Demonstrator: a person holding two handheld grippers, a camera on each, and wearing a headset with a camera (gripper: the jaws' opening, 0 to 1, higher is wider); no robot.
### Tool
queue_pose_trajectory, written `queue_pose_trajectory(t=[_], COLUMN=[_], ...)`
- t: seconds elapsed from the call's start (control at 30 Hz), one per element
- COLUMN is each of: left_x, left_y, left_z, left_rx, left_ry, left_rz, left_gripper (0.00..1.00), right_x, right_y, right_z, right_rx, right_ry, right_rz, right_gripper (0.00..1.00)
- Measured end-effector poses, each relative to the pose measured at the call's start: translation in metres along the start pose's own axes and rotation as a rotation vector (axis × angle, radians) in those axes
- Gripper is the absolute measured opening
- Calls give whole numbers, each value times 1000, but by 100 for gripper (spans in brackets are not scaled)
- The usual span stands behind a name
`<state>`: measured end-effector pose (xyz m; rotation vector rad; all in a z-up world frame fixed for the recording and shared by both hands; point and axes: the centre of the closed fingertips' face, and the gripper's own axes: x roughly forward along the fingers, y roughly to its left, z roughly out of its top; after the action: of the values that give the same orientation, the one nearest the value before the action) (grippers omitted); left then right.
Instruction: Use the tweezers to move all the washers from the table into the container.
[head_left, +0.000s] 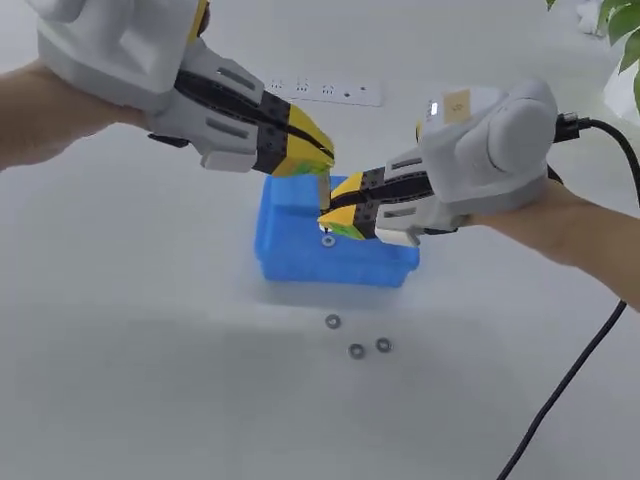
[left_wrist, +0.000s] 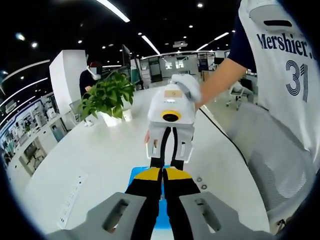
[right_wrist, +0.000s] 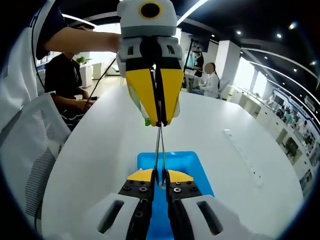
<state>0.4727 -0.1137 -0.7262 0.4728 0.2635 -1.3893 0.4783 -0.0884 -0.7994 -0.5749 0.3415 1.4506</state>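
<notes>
Both jaws closed, pinching tweezers (right_wrist: 160, 132) — seemingly

A white power strip (head_left: 325, 92) lies on the white desk (head_left: 130, 360) beyond the jaws. A green potted plant (left_wrist: 107, 95) stands well apart from them.

Over the container (head_left: 330, 268): blocked by the left gripper (head_left: 322, 155) and right gripper (head_left: 325, 218), both clamped on the tweezers (right_wrist: 159, 145) spanning between them.
Table (head_left: 130, 300), left side: open.
Near side: three washers (head_left: 356, 350) just before the container.
Right side: a cable (head_left: 570, 380) trails across.
Far side: a power strip (head_left: 325, 92) lies beyond the container.
</notes>
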Motion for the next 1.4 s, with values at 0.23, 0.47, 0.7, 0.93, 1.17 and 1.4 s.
queue_pose_trajectory(t=[0.23,0.47,0.7,0.93,1.17,1.4], left_x=[4,9,15,21,22,23], left_y=[3,5,6,6,6,8], left_z=[-14,-27,-34,-41,-42,-43], left_rx=[-3,-7,-15,-19,-25,-17], left_ry=[41,54,71,88,90,90], left_rz=[-19,-4,-8,-16,-17,-21], left_gripper=[5,5,5,5,5,5], right_x=[12,22,28,32,32,32], right_y=[-3,-6,-6,-5,-5,-7], right_z=[-17,-26,-35,-42,-43,-42], right_rx=[11,23,48,68,84,89], right_ry=[29,49,55,69,68,69], right_rz=[19,21,23,22,23,14], right_gripper=[9,9,9,9,10,11])
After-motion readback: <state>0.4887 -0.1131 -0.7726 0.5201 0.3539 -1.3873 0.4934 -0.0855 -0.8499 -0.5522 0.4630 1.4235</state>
